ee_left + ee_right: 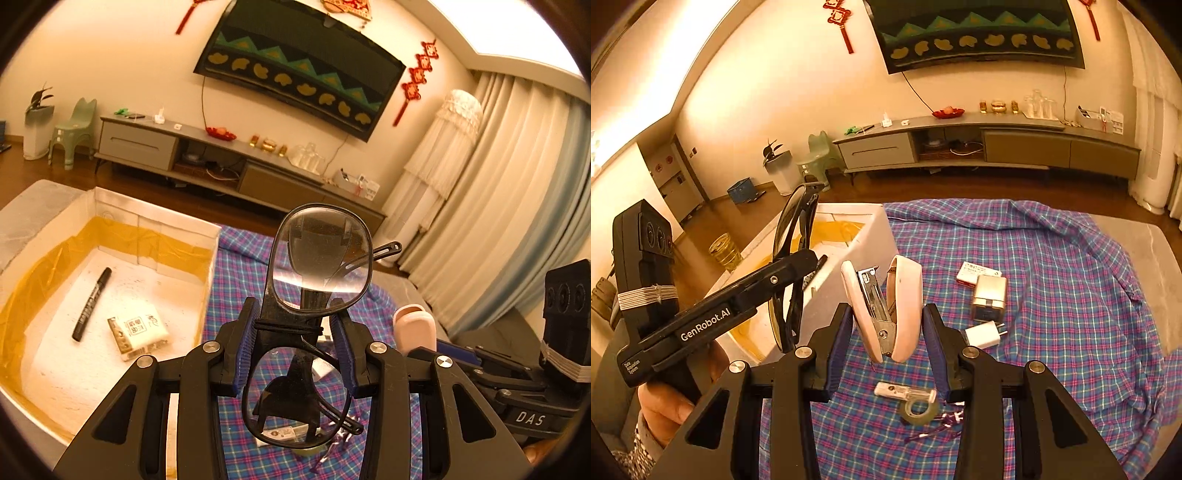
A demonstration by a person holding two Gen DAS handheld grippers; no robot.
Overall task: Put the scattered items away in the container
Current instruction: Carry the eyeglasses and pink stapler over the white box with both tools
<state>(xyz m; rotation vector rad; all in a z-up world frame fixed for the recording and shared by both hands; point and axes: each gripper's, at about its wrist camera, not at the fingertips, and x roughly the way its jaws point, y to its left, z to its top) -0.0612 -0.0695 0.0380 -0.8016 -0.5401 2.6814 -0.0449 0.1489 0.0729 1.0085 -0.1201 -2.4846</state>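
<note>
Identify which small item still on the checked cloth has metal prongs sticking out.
The white charger plug, beside the silver box; the cloth's other items show no prongs.

glasses (317,258): glossy black plastic frame. stapler (886,310): smooth pink plastic, shiny metal inside. Plaid cloth (1052,277) woven, matt.

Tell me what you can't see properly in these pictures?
- Left wrist view: the stapler is mostly hidden behind the left gripper holding the glasses.
- Right wrist view: the box inside is blocked by its wall and the glasses.
- Both views: print on the small packet is too tiny to read.
</note>
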